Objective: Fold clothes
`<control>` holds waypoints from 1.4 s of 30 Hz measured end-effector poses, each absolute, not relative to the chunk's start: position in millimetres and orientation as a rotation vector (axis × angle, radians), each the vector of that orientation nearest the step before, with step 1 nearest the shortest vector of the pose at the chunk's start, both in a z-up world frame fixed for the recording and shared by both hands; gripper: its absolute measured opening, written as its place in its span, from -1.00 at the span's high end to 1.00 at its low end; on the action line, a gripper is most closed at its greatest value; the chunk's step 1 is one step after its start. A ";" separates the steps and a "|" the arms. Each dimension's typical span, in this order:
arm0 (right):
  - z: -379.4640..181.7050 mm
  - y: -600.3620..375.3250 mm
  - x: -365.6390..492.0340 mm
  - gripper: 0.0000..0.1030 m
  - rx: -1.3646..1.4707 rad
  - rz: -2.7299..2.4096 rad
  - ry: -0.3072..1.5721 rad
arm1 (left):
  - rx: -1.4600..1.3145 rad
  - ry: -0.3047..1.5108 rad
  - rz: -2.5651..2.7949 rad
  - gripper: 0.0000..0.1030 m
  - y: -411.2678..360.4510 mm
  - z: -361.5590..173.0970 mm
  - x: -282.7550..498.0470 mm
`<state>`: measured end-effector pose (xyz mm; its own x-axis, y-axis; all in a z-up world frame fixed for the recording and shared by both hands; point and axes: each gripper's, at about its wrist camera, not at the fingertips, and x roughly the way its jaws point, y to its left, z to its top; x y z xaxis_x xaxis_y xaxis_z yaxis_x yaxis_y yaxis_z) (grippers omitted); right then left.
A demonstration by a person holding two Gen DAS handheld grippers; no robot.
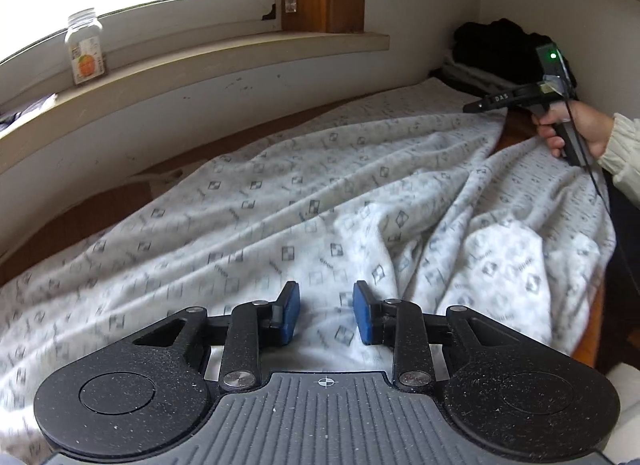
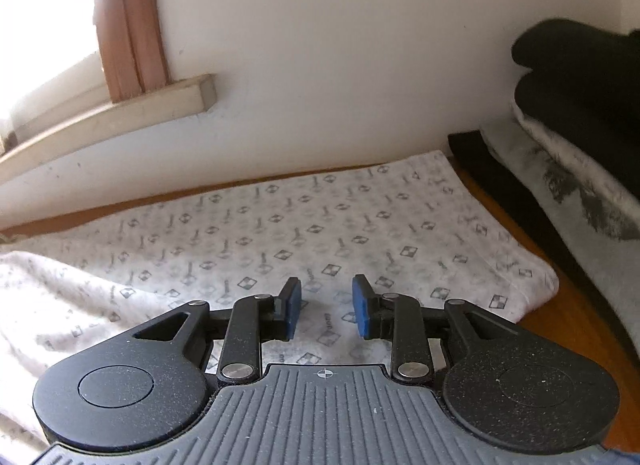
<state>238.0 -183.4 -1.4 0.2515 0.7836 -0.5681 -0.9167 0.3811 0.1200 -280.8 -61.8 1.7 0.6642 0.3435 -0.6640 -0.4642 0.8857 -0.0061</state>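
Garment (image 2: 280, 225) edge near stacked clothes (image 2: 580, 105).

White garment (image 1: 280, 217) with grey diamond print.

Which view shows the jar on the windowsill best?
The left wrist view. The jar stands upright on the windowsill at upper left, clear, with an orange label and no visible lid. The right wrist view shows only the sill's end and the window frame; the jar is outside that picture.
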 end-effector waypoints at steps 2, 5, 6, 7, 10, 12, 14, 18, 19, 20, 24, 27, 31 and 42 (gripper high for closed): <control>-2.0 -182.3 237.0 0.27 -0.261 1.184 0.605 | -0.182 0.714 0.463 0.37 -62.5 3.0 -281.8; -2.6 -175.0 228.3 0.18 -0.321 1.184 0.573 | -0.162 0.703 0.507 0.36 -55.6 11.9 -282.3; -2.0 -171.9 222.8 0.19 -0.357 1.180 0.552 | -0.161 0.693 0.524 0.33 -51.2 15.7 -284.4; -0.5 -168.9 216.1 0.19 -0.387 1.187 0.535 | -0.164 0.682 0.544 0.30 -45.5 19.6 -288.8; 9.9 -158.5 188.4 0.19 -0.415 1.270 0.500 | -0.169 0.665 0.613 0.28 -25.4 29.1 -304.9; 17.6 -147.8 163.4 0.19 -0.428 1.334 0.479 | -0.174 0.663 0.667 0.28 -8.5 31.8 -316.7; 23.5 -135.2 136.7 0.19 -0.435 1.411 0.478 | -0.195 0.656 0.724 0.28 8.7 29.8 -330.0; 28.1 -109.7 76.7 0.19 -0.421 1.583 0.508 | -0.260 0.642 0.804 0.27 35.3 18.0 -355.5; 28.3 -105.0 61.0 0.19 -0.422 1.625 0.516 | -0.277 0.644 0.813 0.27 38.6 13.4 -359.8; 28.4 -101.0 45.2 0.19 -0.429 1.665 0.522 | -0.283 0.650 0.820 0.25 39.3 8.8 -362.7; 26.1 -101.5 -5.7 0.20 -0.478 1.779 0.506 | -0.266 0.660 0.836 0.22 34.9 -4.3 -370.3; 22.3 -108.2 -27.4 0.20 -0.490 1.838 0.524 | -0.277 0.631 0.835 0.22 32.4 -5.7 -377.9; 12.8 -115.8 -55.0 0.20 -0.566 1.882 0.510 | -0.282 0.615 0.843 0.21 26.8 -5.7 -386.1; 17.5 -112.2 -53.5 0.18 -0.587 1.884 0.461 | -0.261 0.592 0.881 -0.02 37.1 14.1 -397.9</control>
<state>-53.5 -112.2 17.5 -0.3191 0.7398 -0.5924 -0.9298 -0.3655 0.0444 -397.9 37.1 14.1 0.4908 0.6455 -0.5852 -0.7854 0.6185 0.0236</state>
